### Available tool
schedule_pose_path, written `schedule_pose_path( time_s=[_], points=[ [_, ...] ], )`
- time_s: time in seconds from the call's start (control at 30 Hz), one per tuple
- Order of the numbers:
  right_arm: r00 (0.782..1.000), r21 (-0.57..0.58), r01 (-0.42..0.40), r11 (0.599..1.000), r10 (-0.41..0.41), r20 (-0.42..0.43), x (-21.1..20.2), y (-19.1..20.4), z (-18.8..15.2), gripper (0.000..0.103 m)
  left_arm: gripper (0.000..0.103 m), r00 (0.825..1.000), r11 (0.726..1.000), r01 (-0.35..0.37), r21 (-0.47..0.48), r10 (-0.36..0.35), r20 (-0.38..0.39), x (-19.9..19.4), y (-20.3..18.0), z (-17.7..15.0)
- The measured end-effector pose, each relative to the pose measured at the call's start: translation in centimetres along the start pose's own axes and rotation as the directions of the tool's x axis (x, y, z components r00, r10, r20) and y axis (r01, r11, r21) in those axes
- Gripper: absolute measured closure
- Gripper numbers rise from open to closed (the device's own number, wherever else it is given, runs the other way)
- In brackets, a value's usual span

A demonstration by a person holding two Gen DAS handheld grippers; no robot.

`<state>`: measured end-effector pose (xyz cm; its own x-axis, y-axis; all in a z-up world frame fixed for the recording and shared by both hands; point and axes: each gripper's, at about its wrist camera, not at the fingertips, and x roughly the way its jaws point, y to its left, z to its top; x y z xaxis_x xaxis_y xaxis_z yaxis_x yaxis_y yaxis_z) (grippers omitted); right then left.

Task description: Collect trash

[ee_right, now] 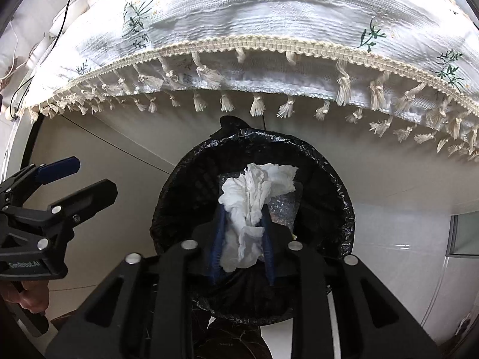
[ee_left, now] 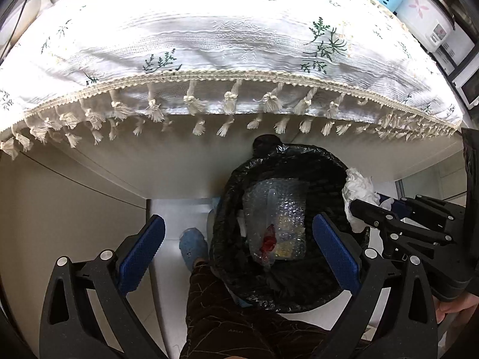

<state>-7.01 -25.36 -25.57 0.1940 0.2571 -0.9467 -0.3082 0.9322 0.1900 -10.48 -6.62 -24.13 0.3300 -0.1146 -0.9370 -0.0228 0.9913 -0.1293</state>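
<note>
Under the tasselled front edge of the white, leaf-printed tablecloth (ee_right: pixel 239 9) that covers the counter, I am working over the floor. My right gripper (ee_right: pixel 244 248) has its blue-padded fingers (ee_right: pixel 218 239) set narrowly, with the crumpled white paper tissue (ee_right: pixel 254 197) between them and directly above the mouth of the round bin lined with a black plastic bag (ee_right: pixel 344 197). I cannot tell whether the pads press on the tissue or merely flank it. My left gripper (ee_left: pixel 238 245) has its fingers wide apart and holds nothing, hanging over the same bin, where a wad of clear bubble wrap with a red scrap (ee_left: pixel 274 221) already lies.

My worries from here: the tissue is light and creased, so it could cling to a ridged pad instead of dropping. The two grippers are close, and a careless swing could knock them together or catch the tassels. A person's leg in dark patterned trousers (ee_left: pixel 227 308) stands just beside the bin, and a nudge might shift it.
</note>
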Motion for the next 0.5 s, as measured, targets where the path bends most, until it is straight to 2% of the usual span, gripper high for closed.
schedule_pose_path(
  time_s=[0.1,0.17,0.37,0.5],
  points=[
    [1.000,0.003,0.012,1.000,-0.012,0.016,-0.8,-0.1,0.2,0.056,0.006,1.000,1.000,0.007,0.014,-0.007,0.001,-0.3,-0.1,0.1],
    [0.999,0.008,0.025,1.000,-0.025,0.035,-1.7,-0.1,0.2,0.039,0.006,1.000,1.000,0.007,0.023,-0.007,0.004,-0.8,-0.4,0.2],
    [0.989,0.025,0.106,0.994,-0.108,0.099,-6.3,-0.5,0.8,0.012,0.006,0.999,1.000,0.012,0.018,-0.013,0.039,-3.6,-0.7,1.0],
    [0.976,0.070,0.140,0.988,-0.150,0.159,-11.0,-0.8,1.6,0.010,0.006,0.995,1.000,0.003,-0.007,-0.002,0.102,-8.1,-0.5,2.3]
  ],
)
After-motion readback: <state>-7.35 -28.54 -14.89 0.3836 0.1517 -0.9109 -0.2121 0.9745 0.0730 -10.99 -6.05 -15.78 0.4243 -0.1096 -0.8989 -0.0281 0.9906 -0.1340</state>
